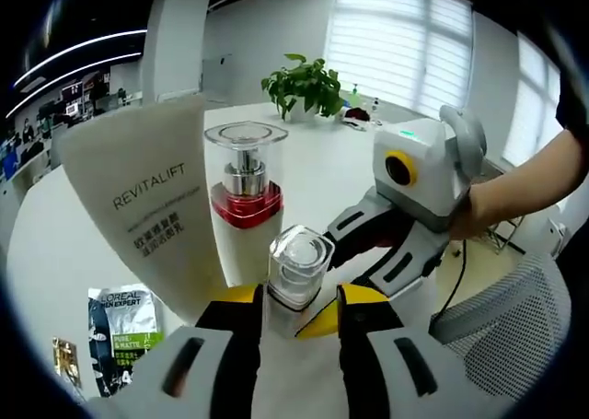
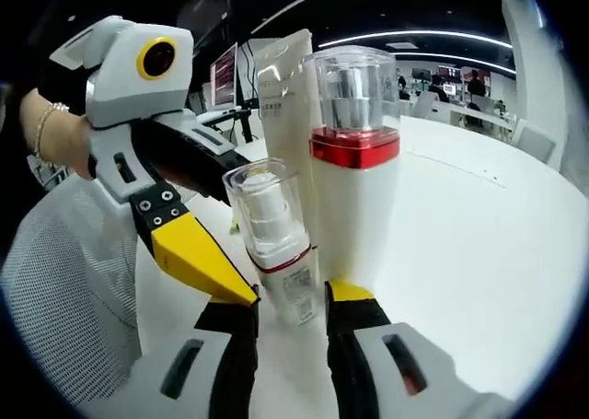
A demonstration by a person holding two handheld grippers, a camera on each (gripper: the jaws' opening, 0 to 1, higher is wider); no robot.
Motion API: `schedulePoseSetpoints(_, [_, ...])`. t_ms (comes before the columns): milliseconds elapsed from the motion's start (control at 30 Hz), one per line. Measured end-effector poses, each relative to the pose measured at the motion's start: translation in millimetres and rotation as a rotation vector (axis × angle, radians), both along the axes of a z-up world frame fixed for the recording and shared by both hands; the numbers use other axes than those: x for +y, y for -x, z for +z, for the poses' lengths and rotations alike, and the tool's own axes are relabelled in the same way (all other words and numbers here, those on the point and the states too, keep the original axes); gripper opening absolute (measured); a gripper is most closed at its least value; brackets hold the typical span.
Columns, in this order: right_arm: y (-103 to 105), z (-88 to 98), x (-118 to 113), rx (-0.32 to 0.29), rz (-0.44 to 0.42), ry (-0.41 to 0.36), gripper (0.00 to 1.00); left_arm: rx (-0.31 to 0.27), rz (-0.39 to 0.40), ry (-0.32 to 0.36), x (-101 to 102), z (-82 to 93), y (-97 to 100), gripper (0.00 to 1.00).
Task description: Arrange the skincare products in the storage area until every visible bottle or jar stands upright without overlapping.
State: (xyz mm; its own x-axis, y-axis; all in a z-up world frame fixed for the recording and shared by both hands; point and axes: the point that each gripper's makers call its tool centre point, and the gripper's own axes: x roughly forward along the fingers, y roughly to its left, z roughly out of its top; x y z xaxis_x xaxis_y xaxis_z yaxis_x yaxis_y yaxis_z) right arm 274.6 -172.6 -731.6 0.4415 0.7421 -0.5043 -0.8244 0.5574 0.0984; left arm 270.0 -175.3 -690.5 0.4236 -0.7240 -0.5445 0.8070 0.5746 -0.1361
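Standing between the left gripper (image 1: 296, 320) jaws, the small clear-capped bottle (image 1: 296, 270) had its lower body hidden by those jaws; they were seen close on both its sides, though real contact could not be made out. The large red-banded pump bottle (image 1: 243, 203) stood upright just beyond it, and the white tube (image 1: 152, 203) marked REVITALIFT rose on the left, its base cut off. Two sachets (image 1: 124, 331) lay flat at the near left of the white counter (image 1: 327, 166), their small print hard to read. A potted plant (image 1: 304, 86) stood far back.

The right gripper (image 1: 391, 244) was reached in from the right by a bare forearm (image 1: 515, 193), tilted down toward the small bottle.

In the right gripper view, that gripper's (image 2: 290, 310) jaws were apart, with the small bottle (image 2: 271, 235) leaning between them and the large bottle (image 2: 354, 175) just behind. The left gripper (image 2: 198, 258) slanted in from the left. Three containers were counted.
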Motion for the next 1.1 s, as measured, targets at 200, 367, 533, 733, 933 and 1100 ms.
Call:
schedulePoseSetpoints(200, [5, 4.3, -6, -0.007, -0.032, 0.008, 0.35, 0.008, 0.000, 0.003, 2, 1.6, 3.3, 0.33])
schedulePoseSetpoints(367, [9, 12.0, -7, -0.015, -0.056, 0.012, 0.43, 0.012, -0.003, 0.016, 5, 8.8, 10.1, 0.38])
schedulePoseSetpoints(533, [14, 19.4, -6, -0.021, -0.079, 0.017, 0.51, 0.021, 0.018, 0.033, 15, 14.5, 16.5, 0.45])
schedulePoseSetpoints(733, [20, 26.4, -4, -0.029, -0.104, 0.019, 0.56, 0.035, 0.045, 0.040, 30, 16.9, 23.6, 0.51])
schedulePoseSetpoints(933, [28, 34.7, 0, -0.042, -0.117, 0.022, 0.59, 0.050, 0.075, 0.061, 44, 18.8, 33.4, 0.56])
schedulePoseSetpoints(1100, [34, 43.7, 4, -0.054, -0.137, 0.021, 0.63, 0.052, 0.102, 0.072, 62, 25.3, 42.6, 0.59])
